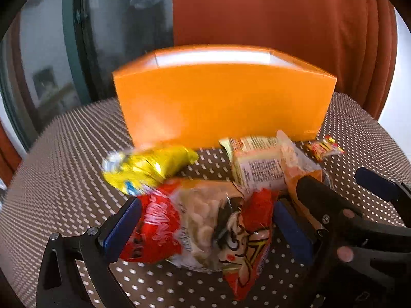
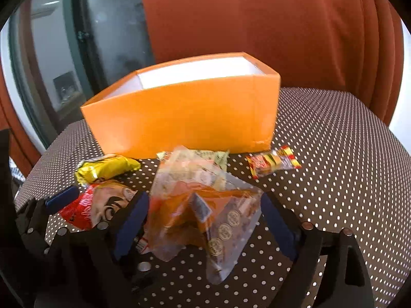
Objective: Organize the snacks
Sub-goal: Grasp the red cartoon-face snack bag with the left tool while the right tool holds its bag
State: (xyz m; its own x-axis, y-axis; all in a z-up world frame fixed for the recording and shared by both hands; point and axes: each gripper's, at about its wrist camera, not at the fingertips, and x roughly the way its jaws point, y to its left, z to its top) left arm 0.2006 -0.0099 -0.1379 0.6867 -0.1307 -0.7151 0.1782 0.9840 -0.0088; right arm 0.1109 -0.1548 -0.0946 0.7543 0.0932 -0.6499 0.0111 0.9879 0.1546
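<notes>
We are looking across a dotted table (image 1: 64,154) toward an orange box (image 1: 223,102) that is standing at the far side, in front of a rust curtain (image 1: 282,12). The box is open at the top and its inner walls are showing white (image 2: 195,73); from these angles we cannot see whether anything is lying inside it.

Starting at the left, a yellow packet (image 1: 149,166) is lying on the table just in front of the box's left end. Near it, our left gripper (image 1: 205,228) is closing around a red bag (image 1: 195,228) printed with a cartoon face: the blue pads (image 1: 120,228) are pressing against both sides of the bag, so it is clamped on the bag. We cannot tell whether the bag is resting on the table or hanging clear of it.

Moving right, a pale packet (image 1: 257,164) with printed text is lying just before the box's middle. Beside the red bag, our right gripper (image 2: 203,223) is clamping a clear bag (image 2: 205,213) with orange contents and round biscuits, its fingers sitting against the bag's two sides.

Farthest right, a small candy (image 2: 273,161) in a red and yellow wrapper is lying alone on the table, near the box's right corner and apart from the other snacks.
</notes>
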